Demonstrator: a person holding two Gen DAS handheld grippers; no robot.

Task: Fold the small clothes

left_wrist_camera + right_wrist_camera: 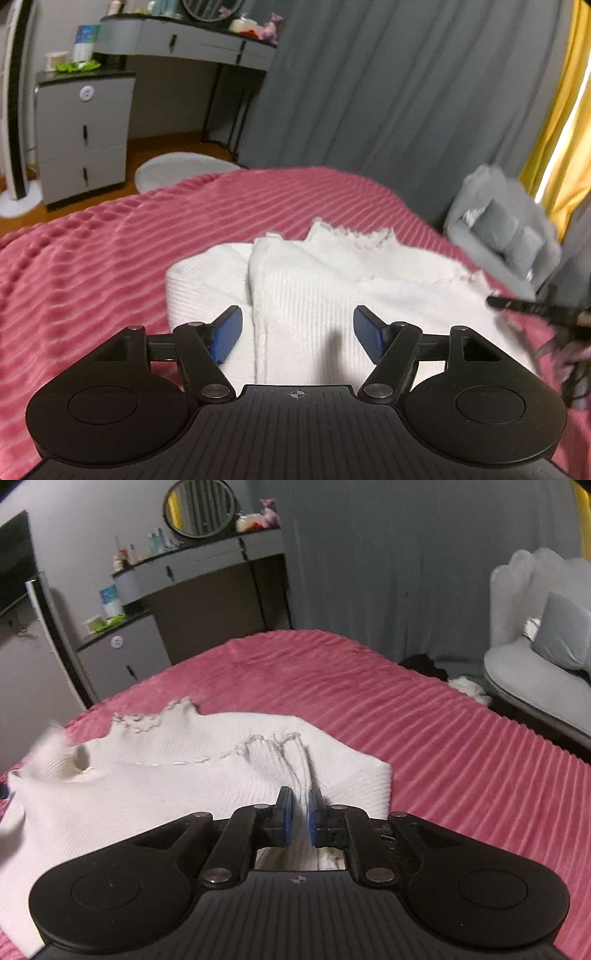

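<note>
Two grippers: both over one white knit garment point(177, 775), one per edge, presumably so the fold can be drawn from both sides at once
Right gripper point(299, 814): pressed nearly together on a raised ridge of the white knit, lower centre of its own view; cloth bunched and running up between the blue pads point(284, 818); pinched there, judging by the pull lines, to lift that edge for folding
Left gripper point(297, 334): spread wide, lower centre of its view; blue pads point(229, 336) standing to either side of a lengthwise fold line without touching cloth on the inner faces, as far as can be seen; probably lined up to take a matching hold
Garment: lying on the pink ribbed bedspread point(424, 738), centre to left in the right wrist view, centre in the left wrist view; scalloped trim point(147, 716) toward the far side; one side already doubled over, so partly folded
Bedspread: filling the middle band of both views; soft, so cloth likely to drag rather than slide
Beyond: grey armchair point(535, 657) at right; grey dressing table point(207, 565) with round mirror point(199, 507) at upper left; grey curtain point(388, 92) behind
Risk: uneven fold if only one edge lifted
</note>
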